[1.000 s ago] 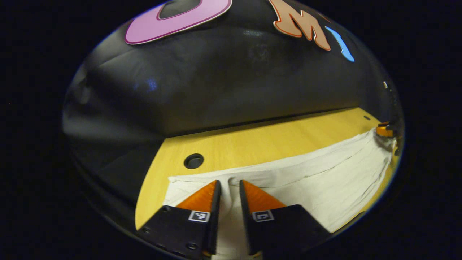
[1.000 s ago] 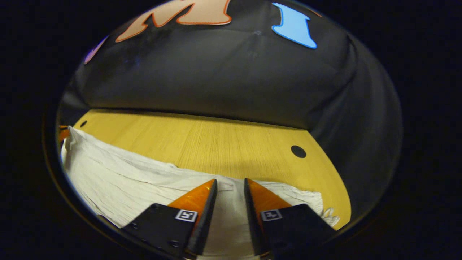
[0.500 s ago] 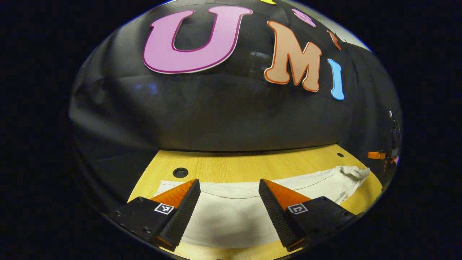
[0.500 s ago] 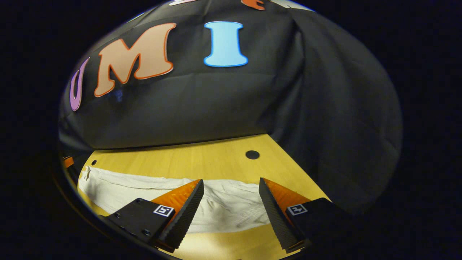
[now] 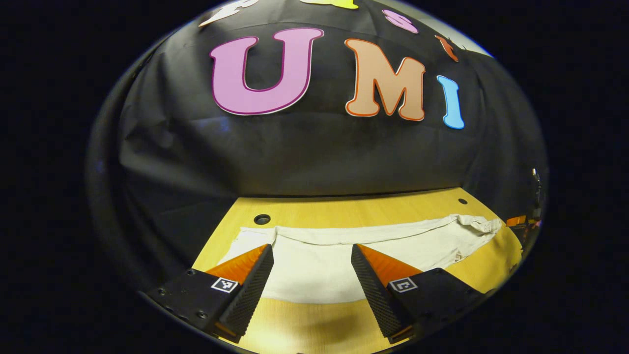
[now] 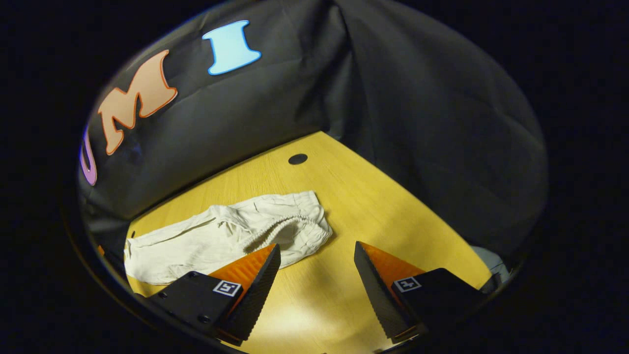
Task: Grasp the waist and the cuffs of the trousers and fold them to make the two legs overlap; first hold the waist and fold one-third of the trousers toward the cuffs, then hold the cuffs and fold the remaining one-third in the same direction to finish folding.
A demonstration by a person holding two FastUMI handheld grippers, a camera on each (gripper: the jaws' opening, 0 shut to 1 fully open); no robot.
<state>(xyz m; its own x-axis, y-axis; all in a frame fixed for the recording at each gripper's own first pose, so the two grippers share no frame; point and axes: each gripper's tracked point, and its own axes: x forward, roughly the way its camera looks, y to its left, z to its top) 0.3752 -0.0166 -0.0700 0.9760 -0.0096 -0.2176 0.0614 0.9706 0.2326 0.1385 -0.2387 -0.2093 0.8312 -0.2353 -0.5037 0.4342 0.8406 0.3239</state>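
L tool (image 5: 310, 255): fingers spread wide, nothing between them; it sits over the near part of the counter (image 5: 344, 211). R tool (image 6: 317, 255): also wide open, holding nothing, over bare wood.

Trousers (image 5: 339, 255) lie flat on the counter as one long pale strip running L–R, legs laid one over the other as far as can be told. In right gripper view the trousers (image 6: 231, 236) show a gathered elastic waist at the end nearest the R tool, lying just left of the gap between its fingers; cloth is wrinkled there, not flat.

Edges / room:
- Far edge of the counter meets the black wall; a bare wood strip runs between the trousers and that edge.
- Grommet hole (image 5: 262, 219) near the far L corner, just beyond the cloth's corner. Second hole (image 6: 298, 159) far side, well apart from the waist.
- Open wood to the right of the waist and near both tools.

Hard to make out:
- L end of the strip is partly covered by the L tool's fingers.
- Far R end in left gripper view is bunched, squeezed by lens rim; detail unclear.
- Cuffs can't be told apart.
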